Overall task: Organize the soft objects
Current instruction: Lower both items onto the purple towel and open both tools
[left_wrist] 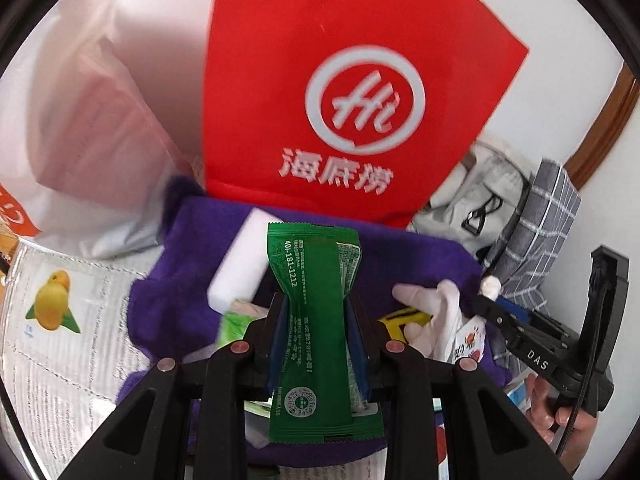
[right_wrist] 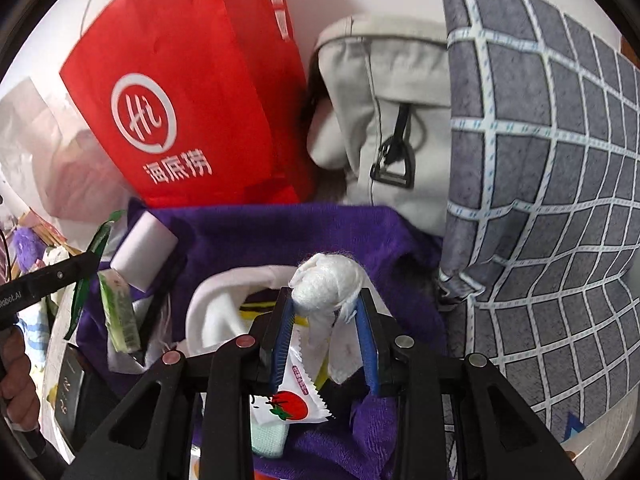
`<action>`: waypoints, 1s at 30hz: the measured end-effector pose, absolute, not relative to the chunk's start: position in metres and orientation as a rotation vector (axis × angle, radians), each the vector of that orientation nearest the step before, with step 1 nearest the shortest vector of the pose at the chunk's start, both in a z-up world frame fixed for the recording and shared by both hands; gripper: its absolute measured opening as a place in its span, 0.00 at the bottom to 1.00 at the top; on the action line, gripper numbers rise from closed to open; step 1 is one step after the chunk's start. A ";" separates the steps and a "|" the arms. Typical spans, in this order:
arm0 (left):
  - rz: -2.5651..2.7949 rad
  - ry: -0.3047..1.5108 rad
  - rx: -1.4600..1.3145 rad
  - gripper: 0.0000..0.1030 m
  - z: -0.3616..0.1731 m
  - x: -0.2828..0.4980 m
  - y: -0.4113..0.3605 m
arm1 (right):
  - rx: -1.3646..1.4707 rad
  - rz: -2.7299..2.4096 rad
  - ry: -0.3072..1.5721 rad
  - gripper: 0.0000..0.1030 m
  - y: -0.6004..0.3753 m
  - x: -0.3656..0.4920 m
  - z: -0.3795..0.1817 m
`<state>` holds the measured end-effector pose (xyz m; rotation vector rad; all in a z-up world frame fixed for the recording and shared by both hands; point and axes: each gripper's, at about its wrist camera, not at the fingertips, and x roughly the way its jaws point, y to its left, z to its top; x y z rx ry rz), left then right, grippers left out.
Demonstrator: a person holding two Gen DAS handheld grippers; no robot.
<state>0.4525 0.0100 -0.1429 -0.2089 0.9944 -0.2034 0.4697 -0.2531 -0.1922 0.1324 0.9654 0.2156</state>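
Observation:
My left gripper (left_wrist: 316, 308) is shut on a long green sachet (left_wrist: 312, 280), pinched at its waist and hanging over a purple towel (left_wrist: 192, 240). On the towel lie a white foam block (left_wrist: 240, 264) and a white cloth (left_wrist: 432, 304). My right gripper (right_wrist: 326, 304) is shut on a white wadded cloth ball (right_wrist: 328, 284) above the same purple towel (right_wrist: 280, 236). Under it sit a tomato-printed packet (right_wrist: 296, 396) and a white cloth (right_wrist: 224, 304). The green sachet (right_wrist: 88, 272) shows at the left edge of the right wrist view, the right gripper (left_wrist: 486, 300) at the right of the left wrist view.
A red paper bag (right_wrist: 180, 100) stands behind the towel, with a beige backpack (right_wrist: 384, 120) and a grey checked pillow (right_wrist: 540, 160) to its right. A pale plastic bag (left_wrist: 80, 120) is at the left. A light green wipe pack (right_wrist: 118, 316) lies by the foam block (right_wrist: 144, 252).

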 end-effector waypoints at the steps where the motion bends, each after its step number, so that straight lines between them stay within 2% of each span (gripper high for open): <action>1: -0.213 1.003 -0.209 0.27 -0.146 0.453 0.007 | 0.130 0.216 0.975 0.31 -0.252 0.470 -0.194; 15: -0.176 1.098 -0.234 0.27 -0.174 0.462 0.005 | 0.070 0.223 1.026 0.32 -0.236 0.475 -0.214; 18: -0.169 1.104 -0.237 0.28 -0.176 0.462 0.007 | 0.081 0.226 1.034 0.38 -0.236 0.475 -0.214; 19: -0.166 1.106 -0.236 0.28 -0.176 0.462 0.007 | 0.086 0.222 1.038 0.43 -0.237 0.476 -0.214; 24: -0.178 1.116 -0.226 0.29 -0.177 0.462 0.003 | 0.084 0.236 1.032 0.46 -0.235 0.472 -0.212; 28: -0.172 1.118 -0.231 0.31 -0.175 0.463 0.005 | 0.075 0.250 1.022 0.52 -0.233 0.469 -0.209; 30: -0.171 1.119 -0.239 0.38 -0.174 0.463 0.007 | 0.069 0.252 1.016 0.55 -0.230 0.467 -0.204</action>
